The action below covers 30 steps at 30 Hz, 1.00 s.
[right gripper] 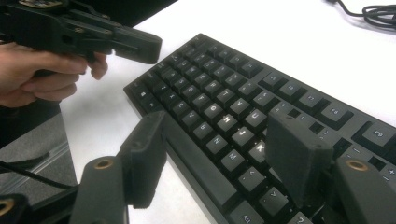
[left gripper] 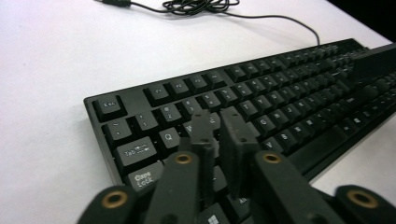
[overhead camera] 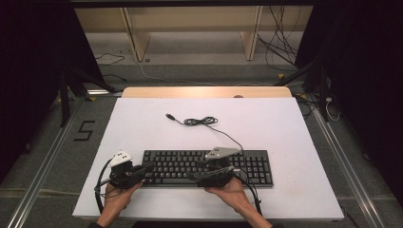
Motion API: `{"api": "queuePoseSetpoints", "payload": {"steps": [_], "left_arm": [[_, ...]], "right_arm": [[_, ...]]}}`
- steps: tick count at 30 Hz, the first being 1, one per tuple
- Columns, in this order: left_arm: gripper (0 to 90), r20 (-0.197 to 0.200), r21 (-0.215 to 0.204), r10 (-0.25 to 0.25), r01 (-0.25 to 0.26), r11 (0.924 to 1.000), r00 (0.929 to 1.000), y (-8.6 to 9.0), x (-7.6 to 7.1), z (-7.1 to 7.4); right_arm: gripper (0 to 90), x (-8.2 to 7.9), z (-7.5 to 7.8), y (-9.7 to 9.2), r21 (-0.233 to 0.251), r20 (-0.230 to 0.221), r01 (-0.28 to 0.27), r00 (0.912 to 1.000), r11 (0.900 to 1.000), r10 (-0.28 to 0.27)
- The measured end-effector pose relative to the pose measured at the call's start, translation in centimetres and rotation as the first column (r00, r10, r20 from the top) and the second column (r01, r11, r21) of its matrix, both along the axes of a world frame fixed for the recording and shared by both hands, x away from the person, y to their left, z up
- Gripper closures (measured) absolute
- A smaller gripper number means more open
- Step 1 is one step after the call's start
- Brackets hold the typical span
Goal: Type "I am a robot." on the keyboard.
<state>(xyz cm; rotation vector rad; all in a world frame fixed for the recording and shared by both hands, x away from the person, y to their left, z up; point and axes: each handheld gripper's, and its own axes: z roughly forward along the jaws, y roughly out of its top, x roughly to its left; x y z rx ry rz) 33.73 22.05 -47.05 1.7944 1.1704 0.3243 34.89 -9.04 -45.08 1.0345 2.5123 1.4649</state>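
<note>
Left gripper view: keyboard [left gripper: 261,112] "Caps Lock".

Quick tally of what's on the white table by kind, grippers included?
Keyboard: 1
Cable, coiled behind the keyboard: 1
Grippers: 2, left gripper with jaws shut over the keys, right gripper with jaws open
Total: 4

A black keyboard [overhead camera: 209,167] with white-lettered keys lies on a white table [overhead camera: 142,128].
</note>
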Motion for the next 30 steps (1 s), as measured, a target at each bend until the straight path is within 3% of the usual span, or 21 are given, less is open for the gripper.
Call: {"api": "queuePoseSetpoints", "payload": {"steps": [6, 17, 30], "left_arm": [[88.9, -0.017, 0.015, 0.017, -0.017, 0.9997, 0.9997, 0.1, 0.4, -0.1], [88.9, -0.058, 0.062, -0.007, 0.011, 0.9980, 0.9983, -0.5, 1.2, -0.7], [88.9, -0.086, 0.084, -0.003, 0.010, 0.9964, 0.9963, -0.5, 1.5, -1.2]], "right_arm": [[38.2, -0.2, 0.1, -0.1, 0.006, 0.004, 0.000, 1.0000, 1.0000, 0.000], [35.1, -0.6, 0.2, -0.2, 0.014, 0.008, -0.008, 0.9999, 0.9999, 0.008], [34.1, -1.0, 0.4, -0.3, 0.015, 0.014, -0.014, 0.9998, 0.9998, 0.014]]}}
